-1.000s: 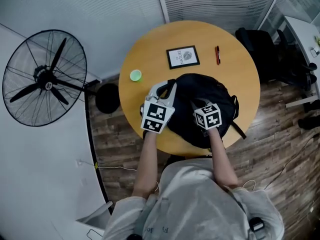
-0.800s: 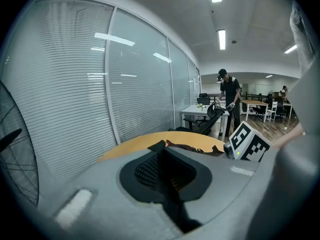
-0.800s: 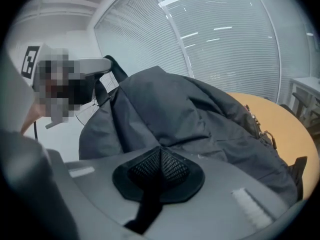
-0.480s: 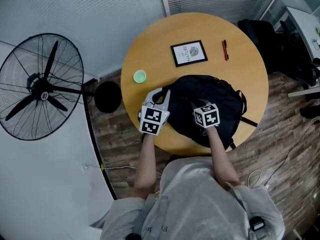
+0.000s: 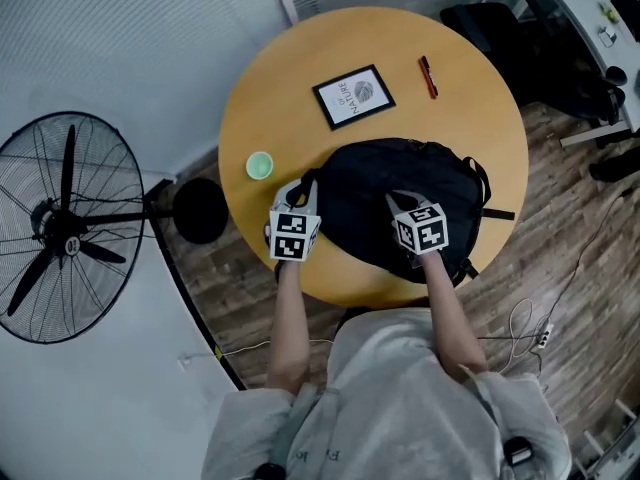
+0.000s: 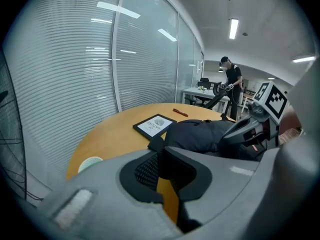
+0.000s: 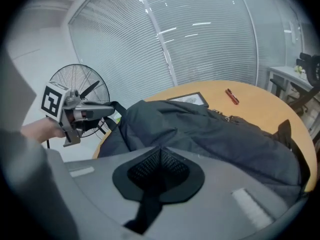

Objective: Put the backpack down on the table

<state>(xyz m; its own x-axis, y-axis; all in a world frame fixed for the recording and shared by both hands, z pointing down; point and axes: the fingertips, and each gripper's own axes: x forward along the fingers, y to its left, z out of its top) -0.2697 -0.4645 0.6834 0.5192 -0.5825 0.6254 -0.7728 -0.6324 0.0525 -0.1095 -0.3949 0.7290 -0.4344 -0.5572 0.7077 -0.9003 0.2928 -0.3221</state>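
**Backpack lies on the round table, both grippers closed on it**

Standing by the table, I see the person's two forearms reach over its near edge. The left gripper [image 5: 303,192] sits at the near left of the tabletop [image 5: 250,118]. Its jaws are drawn close on a black strap [image 6: 156,145] that runs up to the backpack [image 5: 390,183], with a sliver of the wood showing below the pads. The right gripper [image 5: 402,204] is over the near side of the bag. Its jaws are pressed together, and a dark strip [image 7: 145,209] hangs from between the pads. That strip looks like a strap or a fold of the bag, though the view is too dim to be sure.

The backpack is black and lies flat on the near half of the tabletop, spread between the two grippers. It reaches close to the near edge, and its straps trail off at the near right edge.

Just beyond the left gripper, near the left edge, stands a small round green cup [image 5: 259,165], apart from the bag. Farther on, past the bag, a framed print [image 5: 353,96] lies flat towards the far edge. A red pen [image 5: 428,76] lies to its right, nearer the far right edge.

Off the table, a large standing fan [image 5: 60,230] is on the floor to the left. A glass wall with blinds [image 6: 65,69] closes the room behind.
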